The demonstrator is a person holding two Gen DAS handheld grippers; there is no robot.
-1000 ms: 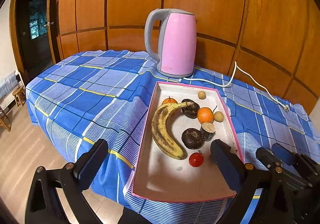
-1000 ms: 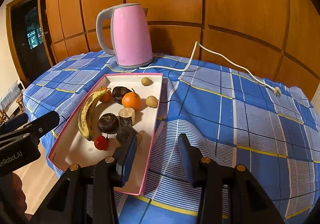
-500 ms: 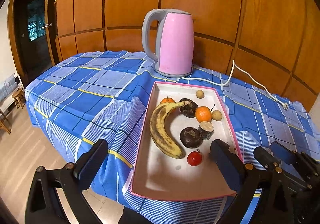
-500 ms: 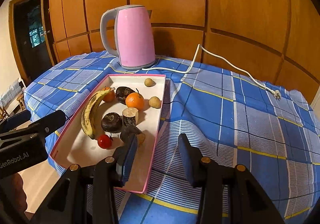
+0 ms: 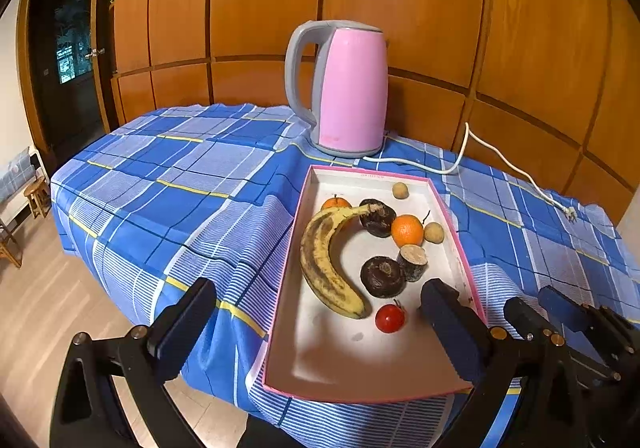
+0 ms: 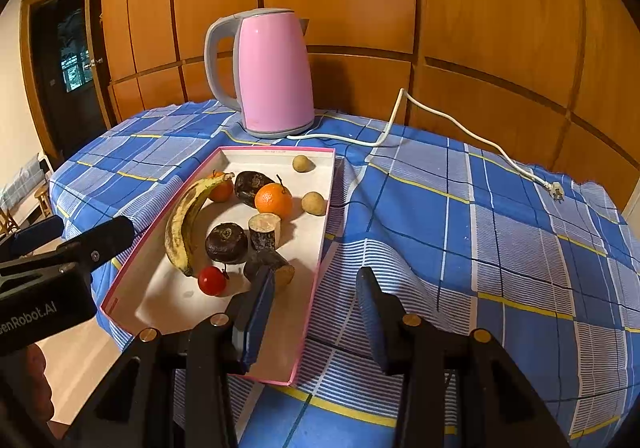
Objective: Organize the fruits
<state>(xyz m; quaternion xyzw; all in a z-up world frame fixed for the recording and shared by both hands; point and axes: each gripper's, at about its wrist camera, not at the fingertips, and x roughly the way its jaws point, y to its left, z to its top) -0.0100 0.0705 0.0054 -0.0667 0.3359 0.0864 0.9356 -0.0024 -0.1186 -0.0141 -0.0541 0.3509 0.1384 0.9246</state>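
- Two tools hover at the near end of the tray (image 5: 452, 207), both spread wide and gripping nothing: the left tool (image 5: 320, 322) spans the tray's near left corner, the right tool (image 6: 316, 312) straddles its right rim.
- Every fruit lies inside the tray: banana (image 5: 324, 260), two oranges (image 5: 407, 230), cherry tomato (image 5: 390, 318), dark round fruits (image 5: 382, 276), small tan ones (image 5: 433, 232).
- Judging the step: this fits either fruit gathered already or sorting still ahead; the pictures cannot settle which.
- Nearest the right tool sits a dark cut piece (image 6: 272, 266), crowded by the tomato.
- Kettle (image 5: 344, 87) and its cord (image 6: 460, 127) sit behind on the worktop (image 5: 180, 187), clear of the tray.
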